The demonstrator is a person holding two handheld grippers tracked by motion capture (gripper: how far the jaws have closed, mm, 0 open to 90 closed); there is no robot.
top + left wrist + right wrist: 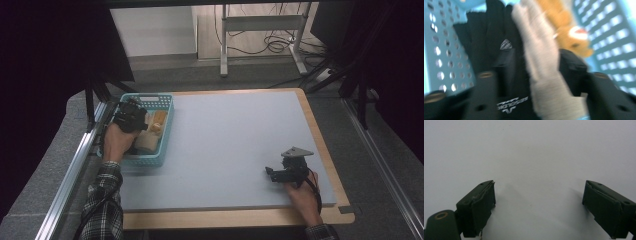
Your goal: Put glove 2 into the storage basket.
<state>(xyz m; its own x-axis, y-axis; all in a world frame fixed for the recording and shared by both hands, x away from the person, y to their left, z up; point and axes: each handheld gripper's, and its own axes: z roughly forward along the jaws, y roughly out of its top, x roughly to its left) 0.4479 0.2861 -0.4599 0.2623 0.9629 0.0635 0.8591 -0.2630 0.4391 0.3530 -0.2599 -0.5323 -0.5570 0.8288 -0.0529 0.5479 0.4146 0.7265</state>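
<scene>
Left tool pinches a beige glove (black cloth's logo unreadable); right tool spread.

A grey mat covers the wooden table. Beyond the table, a metal frame stands on the floor among loose cables.

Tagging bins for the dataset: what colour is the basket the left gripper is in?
Light blue (turquoise) basket with perforated walls; clearest in the high view.
</scene>
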